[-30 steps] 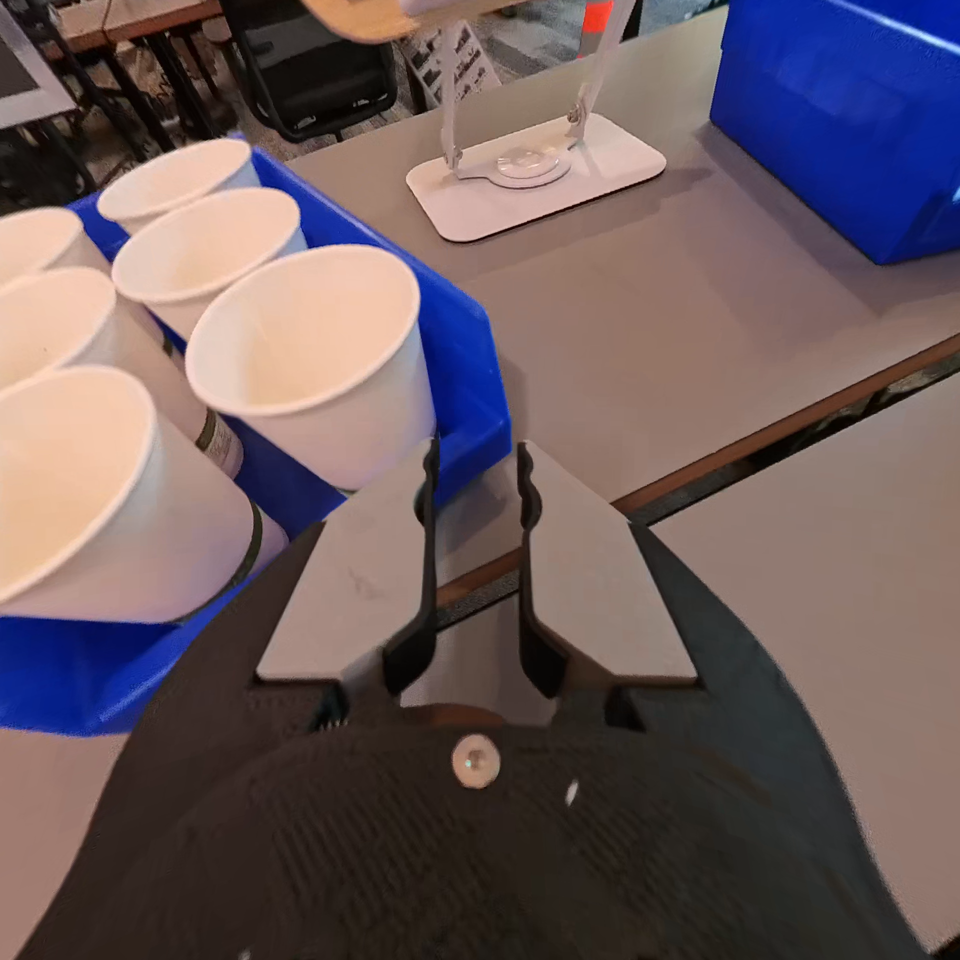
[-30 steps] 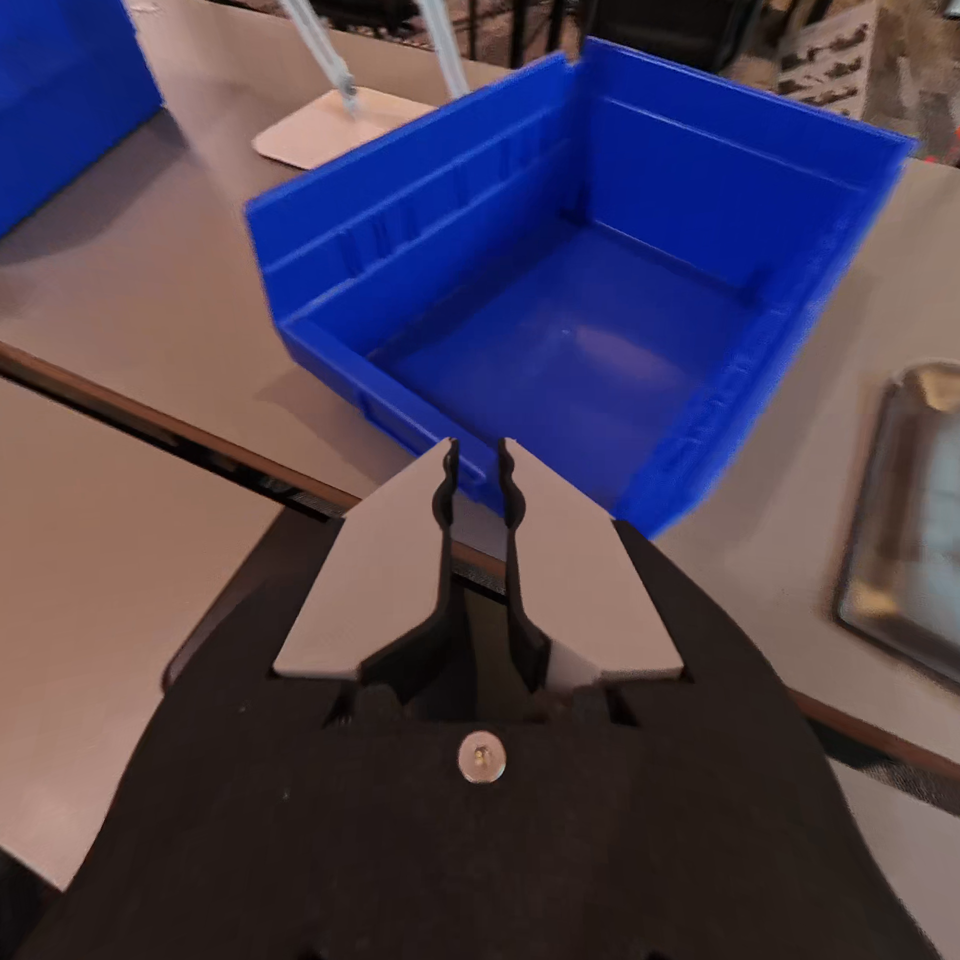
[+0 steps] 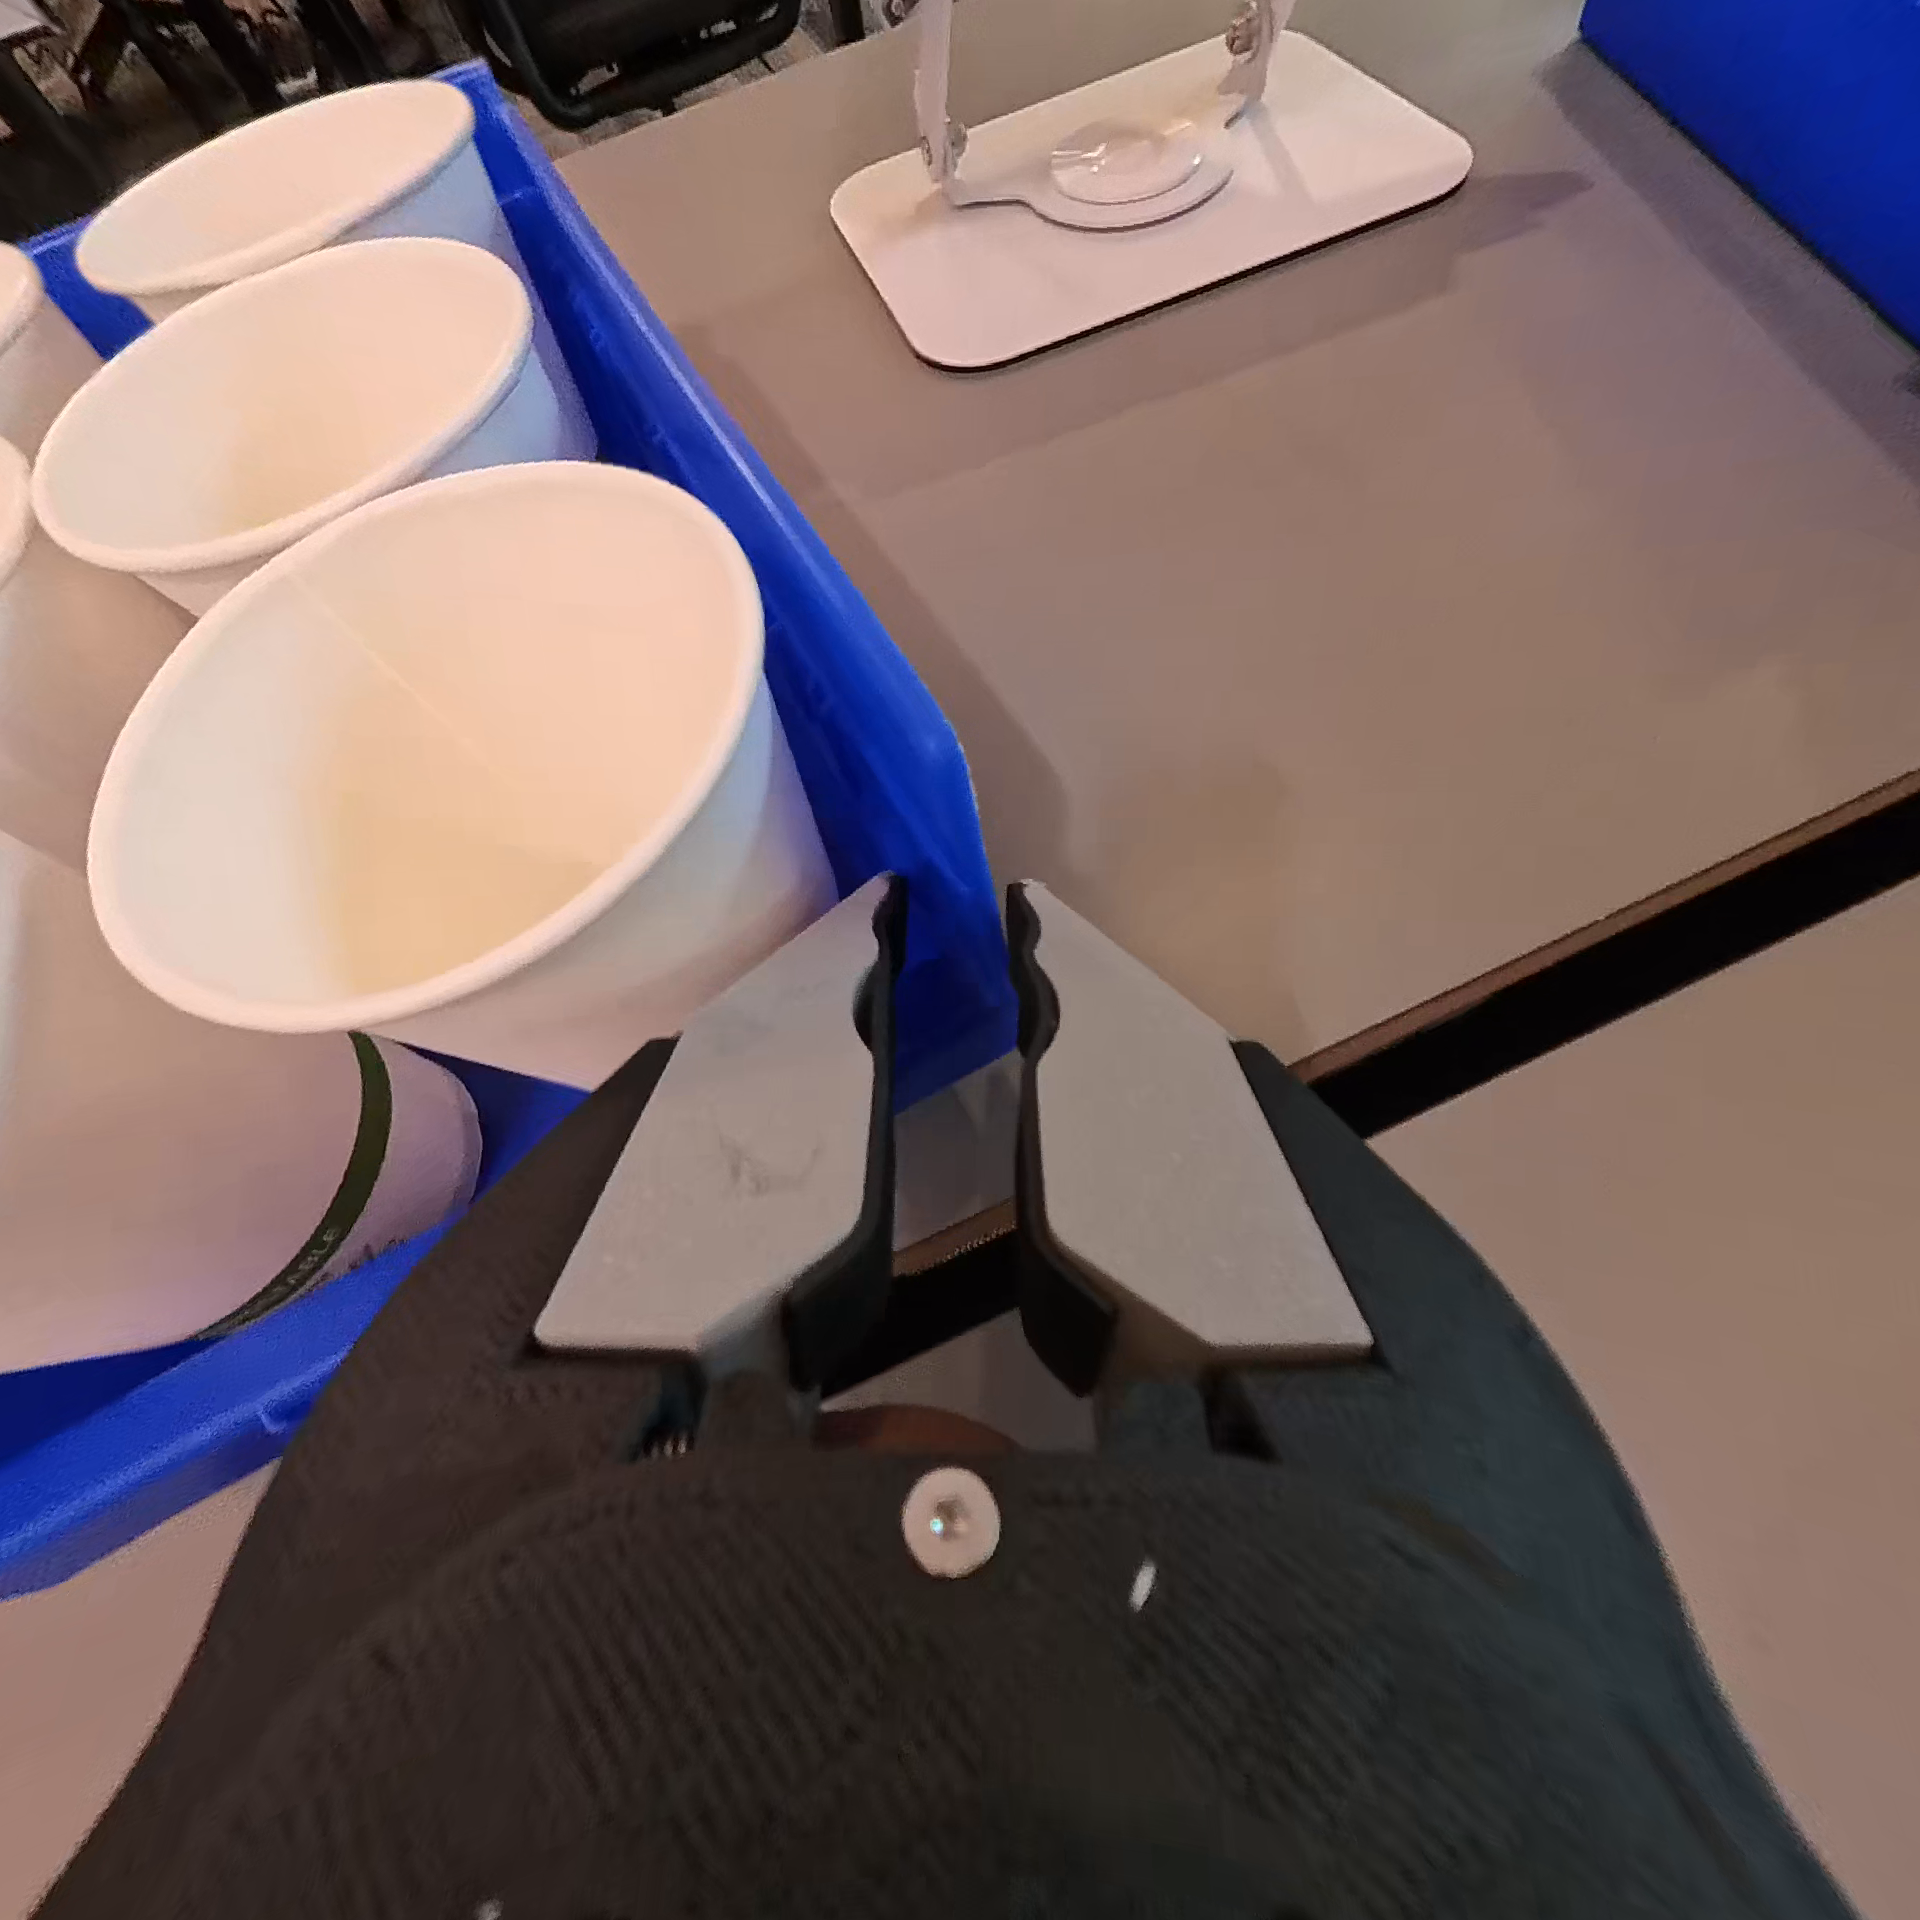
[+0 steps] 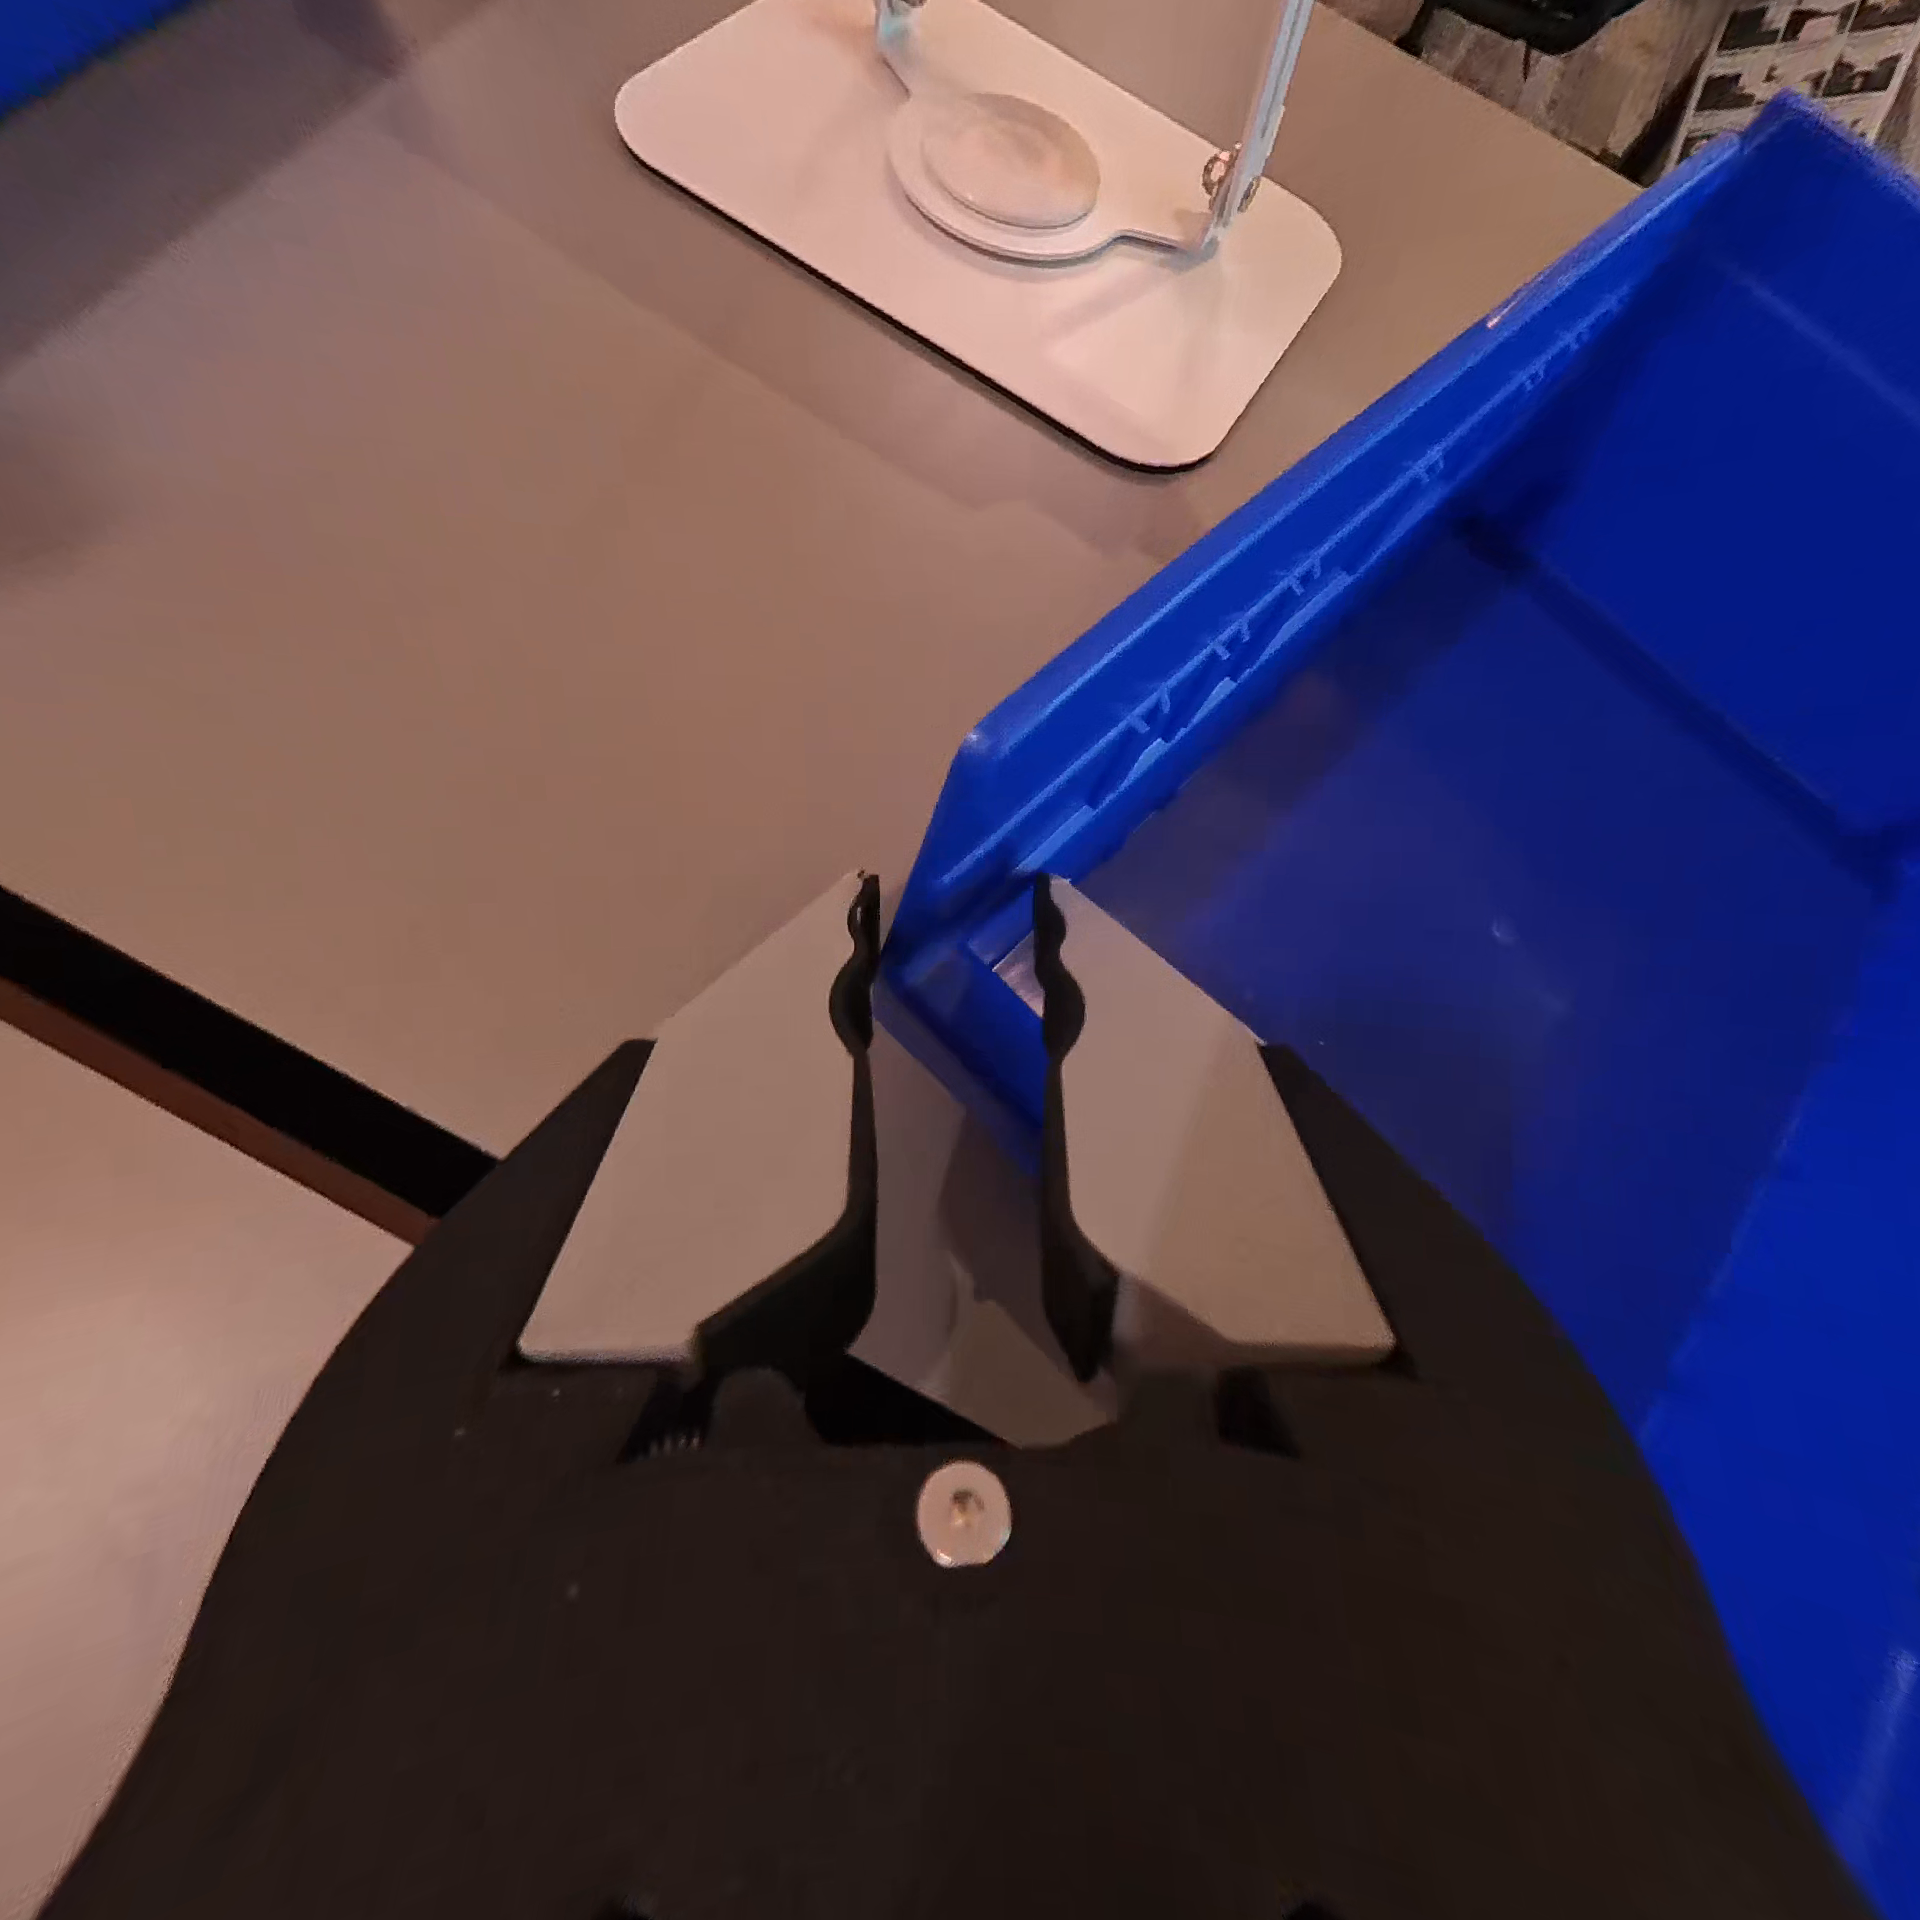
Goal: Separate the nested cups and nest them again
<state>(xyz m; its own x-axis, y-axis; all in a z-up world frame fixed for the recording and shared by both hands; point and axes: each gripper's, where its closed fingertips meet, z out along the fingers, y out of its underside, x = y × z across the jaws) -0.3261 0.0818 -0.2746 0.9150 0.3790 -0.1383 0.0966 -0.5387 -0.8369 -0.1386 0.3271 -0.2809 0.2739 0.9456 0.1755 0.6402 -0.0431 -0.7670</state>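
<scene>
Several white paper cups stand close together in a blue bin (image 3: 831,644) at the left of the left wrist view; the nearest cup (image 3: 436,748) leans toward me. A cup with a green band (image 3: 208,1195) lies below it. My left gripper (image 3: 956,894) is empty, its jaws a narrow gap apart, just right of the nearest cup and over the bin's near corner. In the right wrist view my right gripper (image 4: 954,883) is open and empty, its jaws on either side of the near corner of an empty blue bin (image 4: 1299,582). Whether it touches the bin I cannot tell.
A white flat stand base (image 3: 1143,208) with thin metal legs sits on the grey table behind, and shows in the right wrist view (image 4: 977,229) too. Another blue bin (image 3: 1766,125) is at the far right. A dark seam (image 4: 208,1060) splits two tabletops. My left tips are about 35 cm from the white flat stand base (image 3: 1143,208), my right tips only 25 cm.
Both grippers moved forward, closer to their bins. The left jaws narrowed a little. The right jaws opened wider and now straddle the empty bin's corner.
</scene>
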